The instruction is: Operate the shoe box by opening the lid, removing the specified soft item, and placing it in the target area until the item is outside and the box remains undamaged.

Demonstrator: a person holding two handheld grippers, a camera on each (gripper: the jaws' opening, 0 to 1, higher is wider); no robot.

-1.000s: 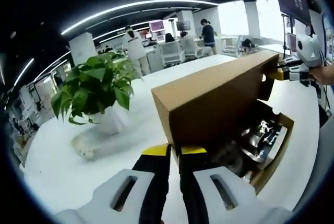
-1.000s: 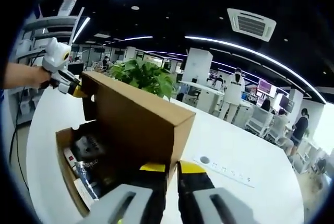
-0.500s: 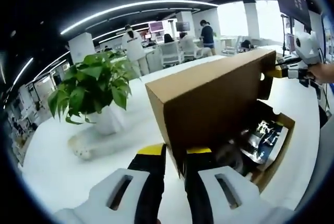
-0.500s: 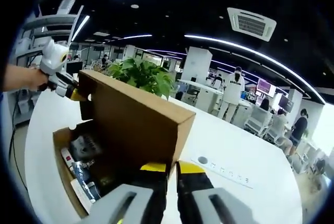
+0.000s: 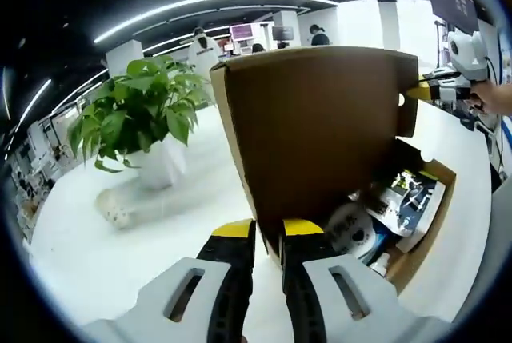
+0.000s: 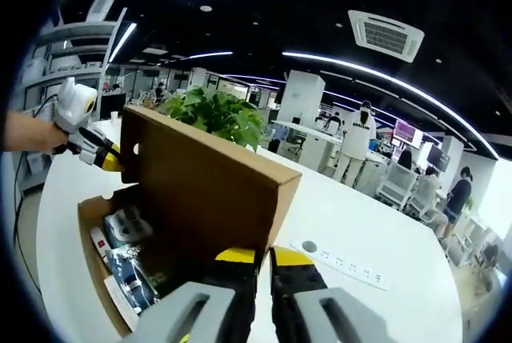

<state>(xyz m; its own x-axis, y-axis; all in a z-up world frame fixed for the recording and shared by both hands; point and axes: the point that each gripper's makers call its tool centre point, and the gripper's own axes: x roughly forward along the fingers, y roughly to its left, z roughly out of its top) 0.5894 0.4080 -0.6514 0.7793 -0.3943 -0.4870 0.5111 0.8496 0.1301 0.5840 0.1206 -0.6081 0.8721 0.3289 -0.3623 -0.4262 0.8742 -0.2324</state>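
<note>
Left gripper [image 5: 266, 229]: its yellow-tipped fingers [image 5: 234, 229] are clenched on one lower corner of the raised cardboard lid [image 5: 320, 127], the lid's edge caught between them. Right gripper [image 6: 254, 257]: its fingers [image 6: 294, 257] grasp the opposite corner of the same lid, which rises directly above the fingertips in both views.

In the left gripper view the lid stands nearly upright above the fingers. Beyond the fingers and to their right lies the open shoe box [image 5: 428, 223], resting on the white tabletop [image 5: 144, 239]. Its contents show inside: a pale rounded item [image 5: 352, 227] just beyond the fingertips, and printed packets [image 5: 404, 199] farther along. Whether the pale item is the soft one cannot be told. At the lid's far corner the right gripper appears, held by a hand [image 5: 496, 97].

To the left of the fingers, well apart from the box, a potted plant [image 5: 136, 119] stands on the tabletop. In the right gripper view a power strip [image 6: 344, 261] lies on the tabletop to the right of the fingers.
</note>
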